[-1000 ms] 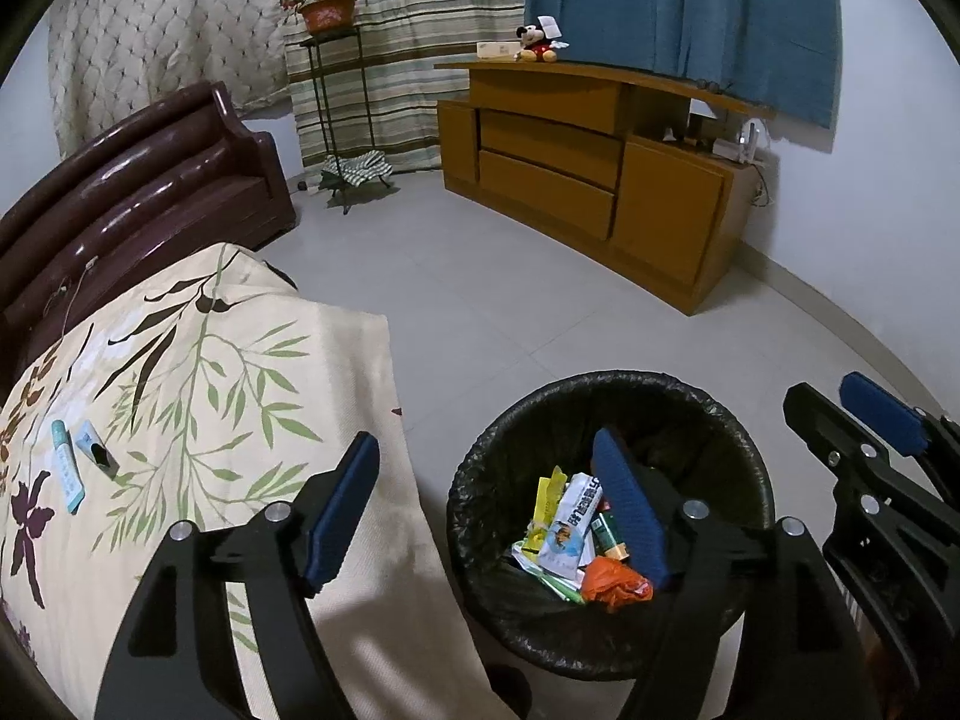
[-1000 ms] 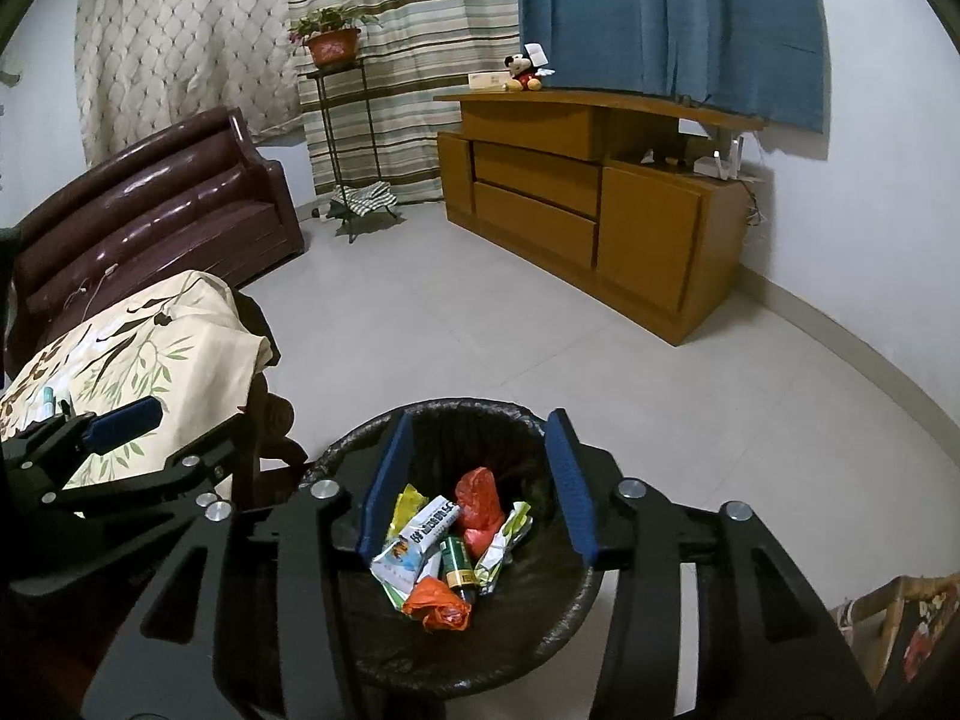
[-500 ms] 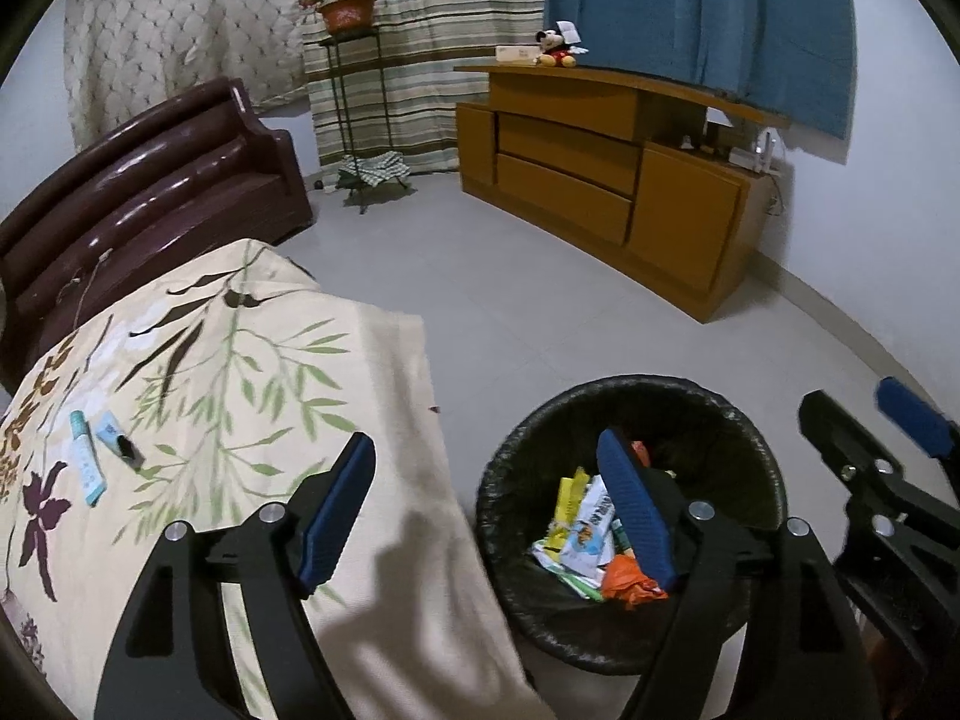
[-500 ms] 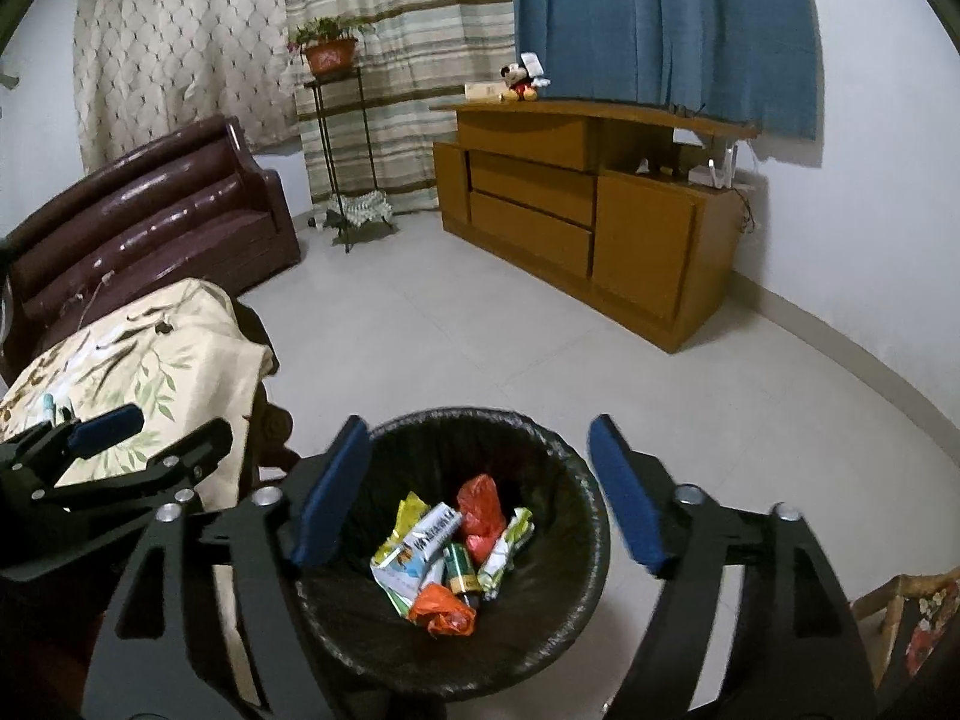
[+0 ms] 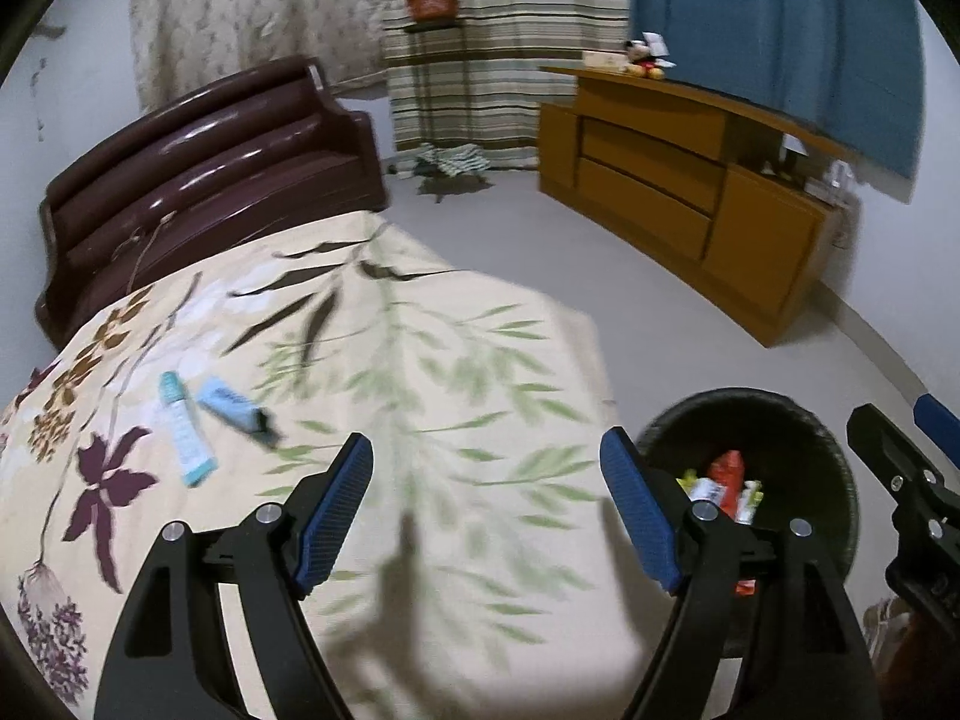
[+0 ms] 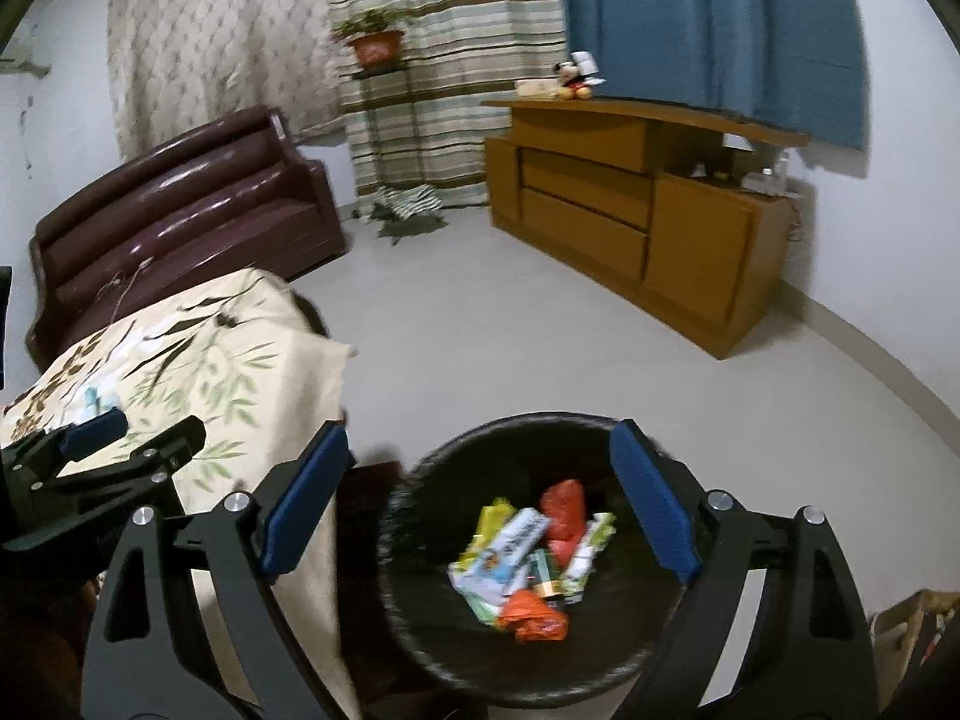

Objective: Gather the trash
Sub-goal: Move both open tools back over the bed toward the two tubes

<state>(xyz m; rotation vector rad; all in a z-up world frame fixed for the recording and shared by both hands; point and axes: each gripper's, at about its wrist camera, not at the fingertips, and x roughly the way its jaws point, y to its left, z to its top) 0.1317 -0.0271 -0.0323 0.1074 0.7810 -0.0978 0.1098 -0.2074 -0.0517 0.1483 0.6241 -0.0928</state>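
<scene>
- Presently, the left tongs (image 5: 486, 504) hang over the floral-clothed worktop (image 5: 420, 372), jaws spread wide, nothing between them; their blue pads touch nothing visible.
- The right tongs (image 6: 480, 504) stand above the black bin (image 6: 420, 540), jaws spread very wide after having just been opening; nothing lies between them; the wrappers (image 6: 528, 564) below rest loose in the bin, not gripped.
- Remaining trash: two light-blue packets (image 5: 186, 438) lie side by side on the cloth, ahead and to the left of the left tongs, near but apart from them; one is long and pale, the other shorter with a dark end; whether they touch each other cannot be told through the blur.
- Step in hand, as judged: the left tongs travel toward those packets for the next pick.
- Advice for the pick: approach one packet at a time; align the jaws across its narrow width, not its length; come down until the lower pad slides under an edge, since flat wrappers on soft cloth tend to be pressed down rather than caught.
- Risk, as judged: pinching a fold of the cloth together with the packet would drag the cover; close only once the packet alone sits between the pads.
- The bin stands on the floor just beside the worktop's corner, within easy reach for the drop.
</scene>
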